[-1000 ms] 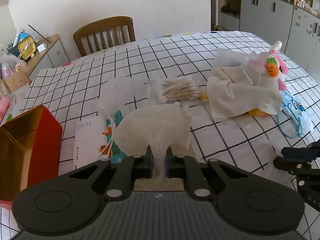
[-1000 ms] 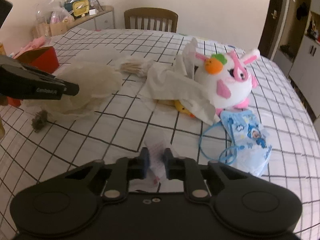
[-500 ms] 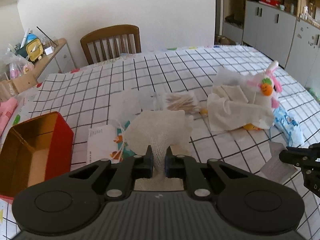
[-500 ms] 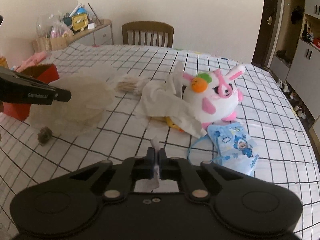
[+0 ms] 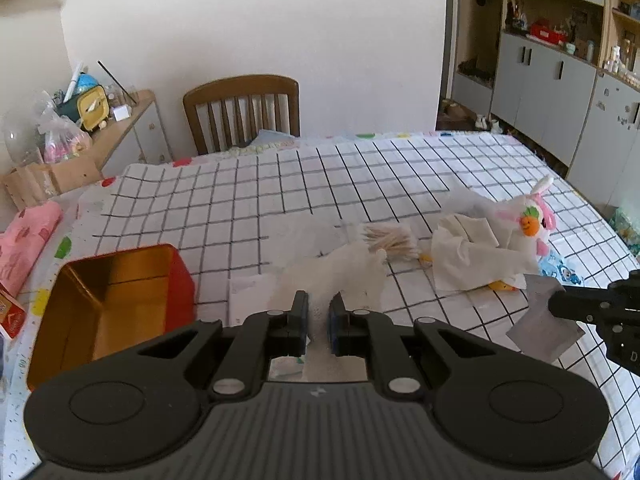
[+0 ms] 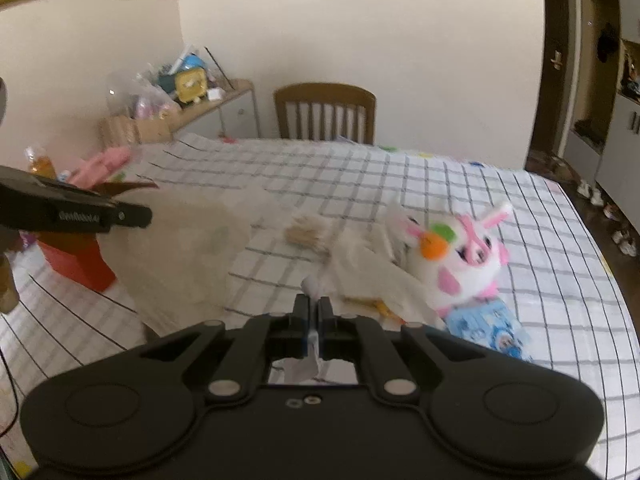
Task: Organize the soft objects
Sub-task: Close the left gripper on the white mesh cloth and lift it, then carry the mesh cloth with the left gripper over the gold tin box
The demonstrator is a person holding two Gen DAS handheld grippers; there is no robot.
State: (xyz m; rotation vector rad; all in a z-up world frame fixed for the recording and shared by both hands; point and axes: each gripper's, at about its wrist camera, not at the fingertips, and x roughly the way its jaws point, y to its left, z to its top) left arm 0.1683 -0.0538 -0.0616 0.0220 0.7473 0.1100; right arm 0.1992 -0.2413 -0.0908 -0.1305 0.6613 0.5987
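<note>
My left gripper [image 5: 318, 310] is shut on a white gauze cloth [image 5: 336, 276] and holds it above the checked table; the cloth hangs large at the left of the right wrist view [image 6: 192, 256]. My right gripper [image 6: 314, 312] is shut on a small white paper packet [image 6: 310, 344], lifted off the table; the packet also shows in the left wrist view [image 5: 544, 324]. An open red tin [image 5: 108, 304] with a gold inside stands at the left. A white bunny plush [image 6: 468, 260] lies under white tissues [image 5: 468, 256], with a blue child's mask [image 6: 488, 328] beside it.
A bundle of cotton swabs [image 5: 390, 240] lies mid-table. A wooden chair [image 5: 242, 112] stands at the far edge. A pink cloth [image 5: 24, 240] and a cluttered side cabinet [image 5: 76, 128] are at the left. Grey cupboards [image 5: 560, 96] line the right wall.
Both grippers have risen from the table. The right gripper closed on the paper packet and lifted it. The left gripper kept its hold on the gauze cloth.
</note>
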